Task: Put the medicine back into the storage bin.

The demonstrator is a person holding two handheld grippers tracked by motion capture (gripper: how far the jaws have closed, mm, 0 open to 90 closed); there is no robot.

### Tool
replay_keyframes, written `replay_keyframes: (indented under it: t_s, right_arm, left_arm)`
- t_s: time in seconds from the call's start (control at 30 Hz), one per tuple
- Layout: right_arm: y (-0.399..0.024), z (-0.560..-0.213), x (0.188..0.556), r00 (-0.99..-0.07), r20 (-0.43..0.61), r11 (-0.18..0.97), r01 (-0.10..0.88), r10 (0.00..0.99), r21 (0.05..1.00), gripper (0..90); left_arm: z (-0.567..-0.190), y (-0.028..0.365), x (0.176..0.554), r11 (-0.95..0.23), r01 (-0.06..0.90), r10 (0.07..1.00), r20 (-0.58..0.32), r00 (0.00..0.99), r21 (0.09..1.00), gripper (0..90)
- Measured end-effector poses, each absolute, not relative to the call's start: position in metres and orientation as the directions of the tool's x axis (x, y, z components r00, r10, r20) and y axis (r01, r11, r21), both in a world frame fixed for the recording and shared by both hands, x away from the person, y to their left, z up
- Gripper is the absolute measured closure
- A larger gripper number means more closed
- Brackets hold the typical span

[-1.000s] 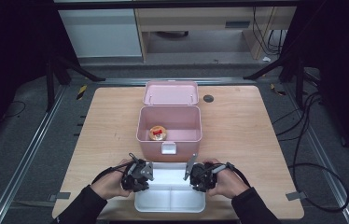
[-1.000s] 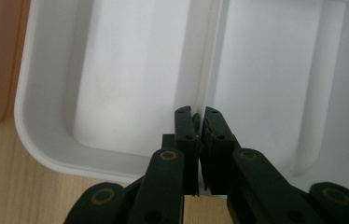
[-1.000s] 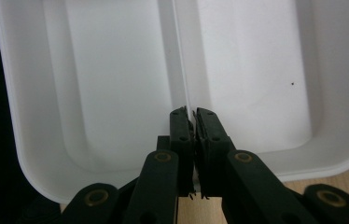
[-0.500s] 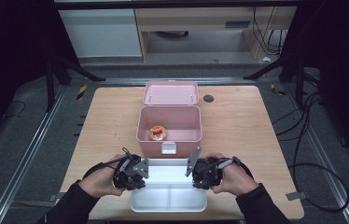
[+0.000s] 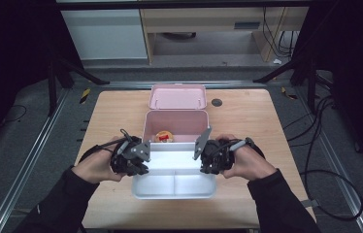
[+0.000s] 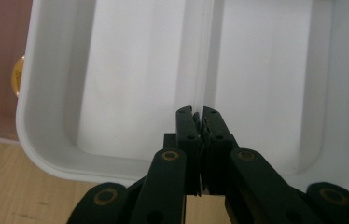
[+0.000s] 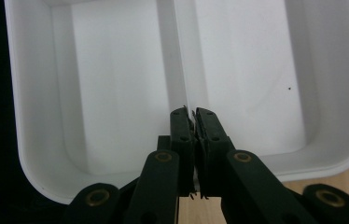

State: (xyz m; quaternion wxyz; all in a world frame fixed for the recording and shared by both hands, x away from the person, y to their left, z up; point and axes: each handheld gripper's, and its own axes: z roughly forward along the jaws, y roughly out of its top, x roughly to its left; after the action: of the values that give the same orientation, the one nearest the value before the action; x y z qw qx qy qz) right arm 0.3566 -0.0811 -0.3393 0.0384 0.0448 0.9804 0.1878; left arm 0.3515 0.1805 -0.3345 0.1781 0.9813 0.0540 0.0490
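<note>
White tray held at both ends above the table

Left gripper [image 5: 132,158] and right gripper [image 5: 213,156] each have jaws pinched tight on a short end wall of the divided white tray [image 5: 173,185]. Its long axis runs between the hands; the open pink box [image 5: 175,120] lies just beyond, equally near both.

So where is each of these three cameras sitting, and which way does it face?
High view: above the person's side, looking forward and down at the wooden table; forearms, both hands.
Left gripper view: rides the left tongs, facing the white divided tray.
Right gripper view: rides the right tongs, likewise.
Shared: both gripper views show the tray's divider.
</note>
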Motion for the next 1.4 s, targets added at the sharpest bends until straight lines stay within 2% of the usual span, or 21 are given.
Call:
replay_keyframes:
  t_s: [0.7,1.1,1.4]
  right_arm:
    - [-0.083,-0.304,0.44,-0.986,-0.114,0.913,0.065,0.12,0.403,86.5]
    - [-0.077,-0.31,0.484,-0.983,-0.12,0.912,0.079,0.138,0.401,86.3]
    - [-0.078,-0.327,0.505,-0.981,-0.099,0.916,0.117,0.167,0.384,85.9]
  left_arm:
    - [-0.3,0.181,0.439,-0.935,0.038,0.087,0.123,0.989,0.351,88.0]
    - [-0.304,0.184,0.483,-0.941,0.059,0.105,0.121,0.987,0.334,87.5]
    - [-0.324,0.178,0.507,-0.941,0.071,0.109,0.099,0.989,0.33,87.2]
